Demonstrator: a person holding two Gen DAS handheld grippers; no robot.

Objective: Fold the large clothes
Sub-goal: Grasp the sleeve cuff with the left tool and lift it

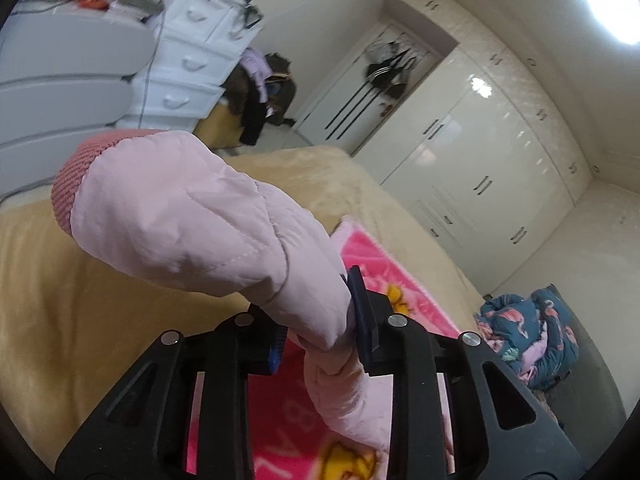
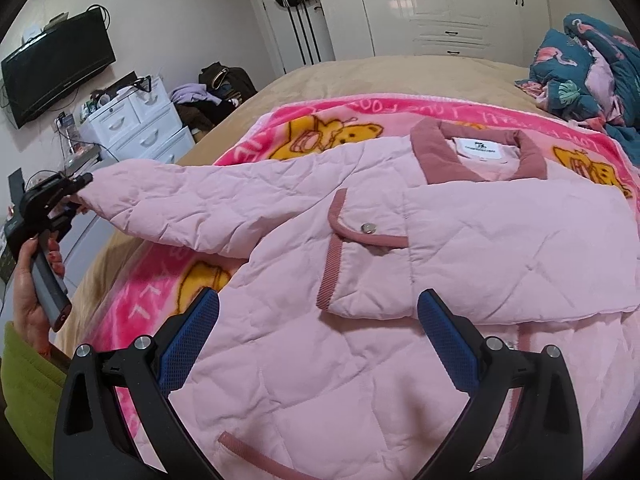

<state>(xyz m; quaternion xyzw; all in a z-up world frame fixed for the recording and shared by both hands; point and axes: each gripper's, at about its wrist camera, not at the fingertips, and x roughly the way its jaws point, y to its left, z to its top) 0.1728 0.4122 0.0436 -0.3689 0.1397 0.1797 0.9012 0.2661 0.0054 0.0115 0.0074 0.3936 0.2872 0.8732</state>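
A pale pink quilted jacket (image 2: pixel 360 248) with a darker ribbed collar (image 2: pixel 436 156) lies face up on a pink cartoon blanket (image 2: pixel 320 120). Its right-hand sleeve is folded across the chest. The other sleeve (image 2: pixel 180 200) stretches left and is lifted off the bed. My left gripper (image 1: pixel 320 328) is shut on that sleeve (image 1: pixel 192 220) just behind the ribbed cuff (image 1: pixel 72 184), which sticks out past the pads. In the right wrist view the left gripper (image 2: pixel 76 188) is at the far left, held by a hand (image 2: pixel 28 280). My right gripper (image 2: pixel 319 296) hovers open over the jacket's lower front, holding nothing.
The blanket lies on a beige bed (image 2: pixel 360 72). A heap of teal flamingo bedding (image 2: pixel 592 68) sits at the bed's far right corner. White drawers (image 2: pixel 136 128), a clothes pile (image 2: pixel 216 92) and a wall television (image 2: pixel 56 68) stand left of the bed; wardrobes (image 2: pixel 440 8) line the far wall.
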